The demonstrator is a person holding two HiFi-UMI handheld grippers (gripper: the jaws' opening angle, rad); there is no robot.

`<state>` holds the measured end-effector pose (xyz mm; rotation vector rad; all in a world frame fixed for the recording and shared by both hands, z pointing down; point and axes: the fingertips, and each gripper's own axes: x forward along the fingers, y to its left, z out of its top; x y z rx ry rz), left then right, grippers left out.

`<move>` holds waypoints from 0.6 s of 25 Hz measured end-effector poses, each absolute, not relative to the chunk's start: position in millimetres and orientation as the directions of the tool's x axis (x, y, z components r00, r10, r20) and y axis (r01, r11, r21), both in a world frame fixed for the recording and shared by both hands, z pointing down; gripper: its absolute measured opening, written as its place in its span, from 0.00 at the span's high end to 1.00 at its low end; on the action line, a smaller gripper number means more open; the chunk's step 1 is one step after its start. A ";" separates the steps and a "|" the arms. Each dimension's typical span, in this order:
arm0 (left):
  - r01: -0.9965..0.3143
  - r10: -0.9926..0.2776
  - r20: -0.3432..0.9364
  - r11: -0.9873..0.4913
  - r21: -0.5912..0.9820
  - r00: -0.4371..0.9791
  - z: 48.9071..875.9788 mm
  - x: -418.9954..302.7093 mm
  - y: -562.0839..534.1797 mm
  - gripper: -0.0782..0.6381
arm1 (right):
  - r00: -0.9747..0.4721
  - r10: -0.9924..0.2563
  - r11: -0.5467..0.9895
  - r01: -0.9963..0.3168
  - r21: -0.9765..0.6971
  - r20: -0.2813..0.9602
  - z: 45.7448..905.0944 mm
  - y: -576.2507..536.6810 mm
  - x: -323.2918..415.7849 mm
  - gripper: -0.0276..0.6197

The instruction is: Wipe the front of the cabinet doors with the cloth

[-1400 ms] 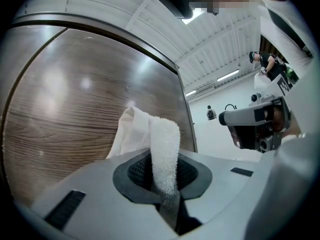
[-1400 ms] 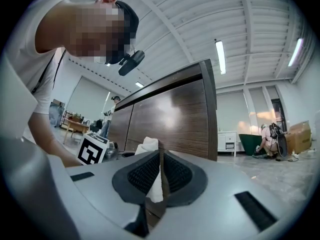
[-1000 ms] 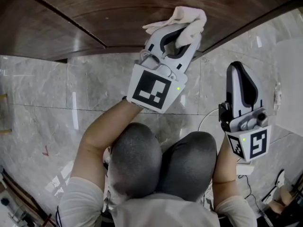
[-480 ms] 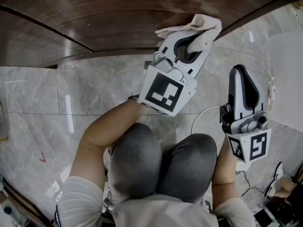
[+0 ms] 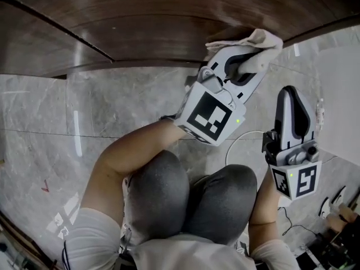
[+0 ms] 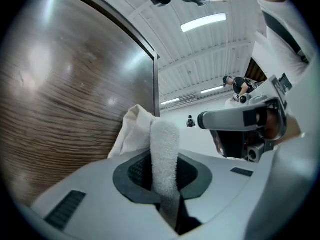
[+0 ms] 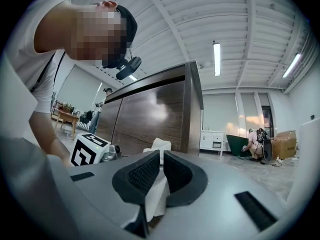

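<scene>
The dark wood cabinet door (image 5: 140,21) fills the top of the head view. My left gripper (image 5: 252,54) is shut on a white cloth (image 5: 260,40), which is bunched against the door's lower part near its right end. In the left gripper view the cloth (image 6: 164,149) stands up between the jaws, with the door (image 6: 65,109) close on the left. My right gripper (image 5: 289,93) hangs lower right, off the door, jaws shut and holding nothing. In the right gripper view (image 7: 161,159) the cloth (image 7: 159,145) and the cabinet (image 7: 155,111) lie ahead.
Grey marble floor tiles (image 5: 112,106) run below the door. My knees (image 5: 191,196) are under both grippers. A white cable (image 5: 239,139) curls on the floor near the right gripper. In the right gripper view, a crouching person and cardboard boxes (image 7: 282,144) are far off.
My left gripper has slid right along the lower part of the door with the cloth in it. The right gripper has drifted slightly right and down.
</scene>
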<state>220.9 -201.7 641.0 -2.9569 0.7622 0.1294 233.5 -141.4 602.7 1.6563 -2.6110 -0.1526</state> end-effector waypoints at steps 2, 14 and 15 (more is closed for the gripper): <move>-0.480 -0.470 -0.110 -0.872 -0.092 0.876 635.4 207.6 -196.0 0.80 | -0.431 -0.902 0.428 -0.898 0.106 -0.007 604.4 -143.6 228.2 0.89; -0.576 -0.573 -0.070 -0.816 -0.038 0.817 581.4 95.7 -184.7 0.81 | -0.452 -0.891 0.453 -0.890 0.046 0.040 566.8 -162.1 152.4 0.89; -0.595 -0.594 -0.056 -0.804 -0.007 0.803 574.3 87.0 -184.5 0.81 | -0.454 -0.890 0.455 -0.890 0.026 0.040 556.2 -161.2 146.8 0.89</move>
